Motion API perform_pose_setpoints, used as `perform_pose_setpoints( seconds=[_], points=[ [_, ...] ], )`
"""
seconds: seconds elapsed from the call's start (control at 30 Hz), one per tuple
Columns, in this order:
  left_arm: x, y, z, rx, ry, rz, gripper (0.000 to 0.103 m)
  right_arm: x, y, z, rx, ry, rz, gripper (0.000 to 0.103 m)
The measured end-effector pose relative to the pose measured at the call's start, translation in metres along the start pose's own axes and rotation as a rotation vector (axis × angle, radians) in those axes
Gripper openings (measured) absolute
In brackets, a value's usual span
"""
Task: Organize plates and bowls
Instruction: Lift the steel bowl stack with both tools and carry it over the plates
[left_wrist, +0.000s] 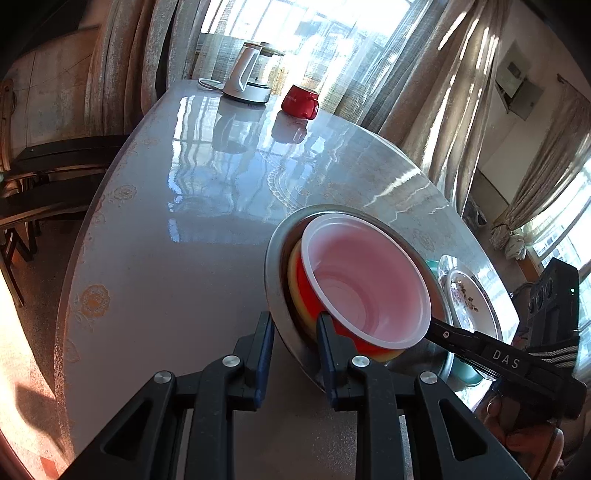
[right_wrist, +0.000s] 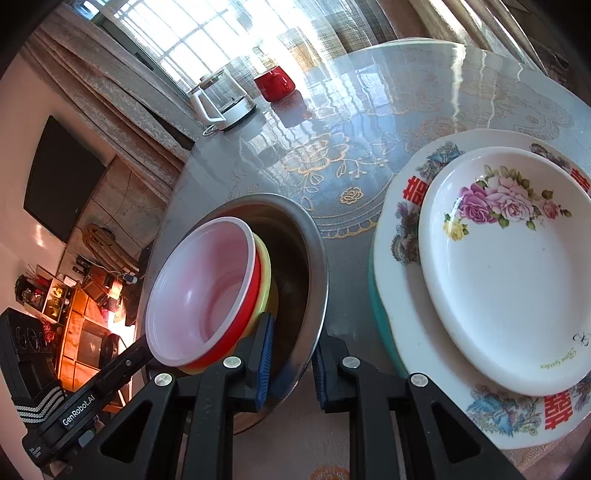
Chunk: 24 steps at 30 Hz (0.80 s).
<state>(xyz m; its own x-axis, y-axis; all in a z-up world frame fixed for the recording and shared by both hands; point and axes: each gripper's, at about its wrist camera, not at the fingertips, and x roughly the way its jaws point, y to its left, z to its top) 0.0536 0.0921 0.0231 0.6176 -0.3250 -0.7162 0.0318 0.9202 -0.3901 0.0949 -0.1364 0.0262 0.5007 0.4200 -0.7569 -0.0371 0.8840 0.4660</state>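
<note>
A steel bowl (left_wrist: 275, 291) (right_wrist: 314, 240) stands on the round table and holds a yellow bowl (right_wrist: 266, 273) with a red bowl with a white inside (left_wrist: 365, 280) (right_wrist: 207, 288) nested in it. My left gripper (left_wrist: 295, 332) is open, its jaws astride the steel bowl's near rim. My right gripper (right_wrist: 291, 347) is open, astride the steel bowl's opposite rim; it shows in the left wrist view (left_wrist: 443, 334). To the right is a stack: a floral plate (right_wrist: 509, 266) on a larger plate with red characters (right_wrist: 399, 236) on a teal plate (right_wrist: 376, 306).
A glass kettle on a white base (left_wrist: 251, 74) (right_wrist: 221, 99) and a red mug (left_wrist: 300, 101) (right_wrist: 275, 83) stand at the far side of the glossy table (left_wrist: 166, 221). Dark chairs (left_wrist: 44, 177) stand left of the table. Curtains and windows lie behind.
</note>
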Motion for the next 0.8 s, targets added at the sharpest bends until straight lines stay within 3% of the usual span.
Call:
perform_pose_setpoints(
  seconds=[0.23,0.3,0.37,0.43,0.5,0.6,0.67,0.8],
  points=[
    [0.001,0.004,0.0,-0.051,0.074,-0.056,0.025,0.005,0.007,0.004,-0.05,0.019,-0.029,0.021],
    [0.003,0.002,0.001,-0.05,0.107,-0.059,0.031,0.008,0.01,0.005,-0.066,0.031,-0.042,0.021],
    [0.007,0.0,0.0,-0.05,0.159,-0.055,0.055,0.009,0.01,0.005,-0.078,0.038,-0.051,0.021],
    [0.012,0.002,-0.002,-0.072,0.192,-0.054,0.06,0.01,0.009,0.006,-0.08,0.042,-0.053,0.021],
    [0.013,0.006,-0.002,-0.104,0.191,-0.06,0.057,0.011,0.009,0.008,-0.076,0.049,-0.05,0.021],
    [0.011,0.004,-0.002,-0.106,0.157,-0.061,0.042,0.01,0.008,0.008,-0.08,0.048,-0.05,0.021],
    [0.009,-0.006,-0.003,-0.044,0.124,-0.043,0.032,0.011,0.009,0.008,-0.082,0.044,-0.053,0.021],
    [0.004,-0.024,-0.008,0.082,0.043,0.045,0.028,0.012,0.01,0.008,-0.086,0.041,-0.052,0.022]
  ],
)
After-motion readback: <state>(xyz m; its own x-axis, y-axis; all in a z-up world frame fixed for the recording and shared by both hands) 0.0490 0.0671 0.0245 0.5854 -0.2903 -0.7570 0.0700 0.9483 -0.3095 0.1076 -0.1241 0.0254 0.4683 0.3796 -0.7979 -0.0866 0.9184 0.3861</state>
